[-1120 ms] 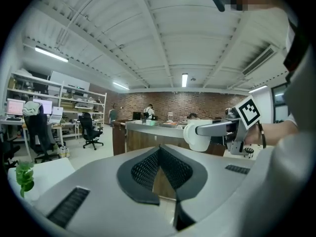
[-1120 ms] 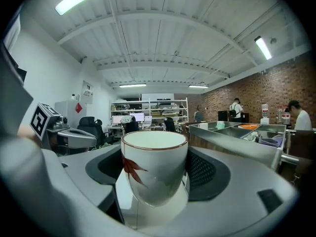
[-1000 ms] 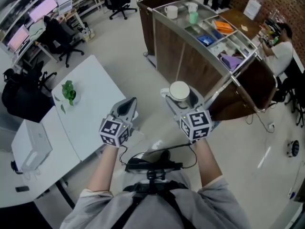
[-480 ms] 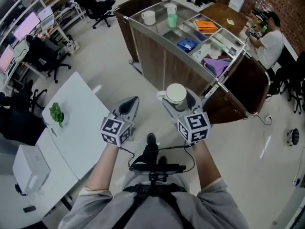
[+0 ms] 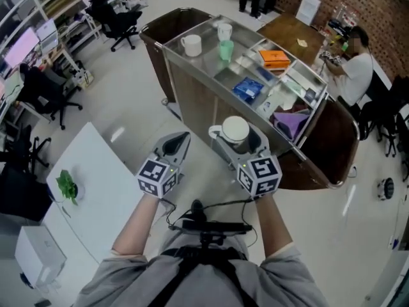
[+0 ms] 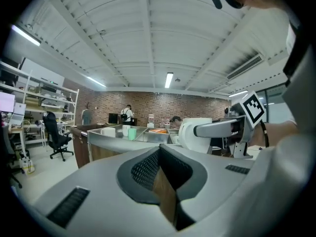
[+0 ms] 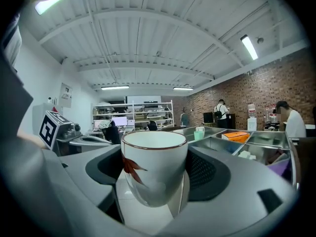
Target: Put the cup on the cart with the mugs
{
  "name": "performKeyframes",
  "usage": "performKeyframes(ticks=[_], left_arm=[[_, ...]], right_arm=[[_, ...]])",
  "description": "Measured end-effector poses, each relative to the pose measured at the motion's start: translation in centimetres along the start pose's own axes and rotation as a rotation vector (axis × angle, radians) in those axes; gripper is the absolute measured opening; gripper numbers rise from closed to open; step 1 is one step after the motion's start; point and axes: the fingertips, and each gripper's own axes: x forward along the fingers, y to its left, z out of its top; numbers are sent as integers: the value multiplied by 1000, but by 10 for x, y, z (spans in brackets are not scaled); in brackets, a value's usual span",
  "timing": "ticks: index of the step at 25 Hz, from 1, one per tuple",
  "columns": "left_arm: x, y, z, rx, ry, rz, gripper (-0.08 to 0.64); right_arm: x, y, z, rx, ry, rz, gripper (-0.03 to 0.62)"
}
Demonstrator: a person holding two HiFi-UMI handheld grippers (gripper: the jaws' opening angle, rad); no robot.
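My right tool grips the cup by its glazed walls. It looks stiff, slick and breakable. My left tool is closed and empty.

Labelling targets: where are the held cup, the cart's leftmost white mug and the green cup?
cup (image 7: 154, 169), right gripper view, side wall.
leftmost white mug (image 5: 190, 44), head view, open top.
green cup (image 5: 226, 50), head view, body.
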Motion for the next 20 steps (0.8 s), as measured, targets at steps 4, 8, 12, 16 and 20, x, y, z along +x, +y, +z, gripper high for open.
performKeyframes(ticks=[4,8,12,16,20], left_arm=[[30,35,23,14,-24,-18,2],[58,60,35,4,-30,-20,2],[88,90,53,5,-38,-7,2],[111,107,60,-8,-36,37,2],[132,115,68,-5,-34,67,2]], right_arm=[[42,-14,20,4,-17,-17,397],[83,-36,36,18,-23,-11,397],[124,-56,57,14,-33,4,396],[152,-73,63,26,-27,46,397],[172,-93,71,28,-33,81,396]])
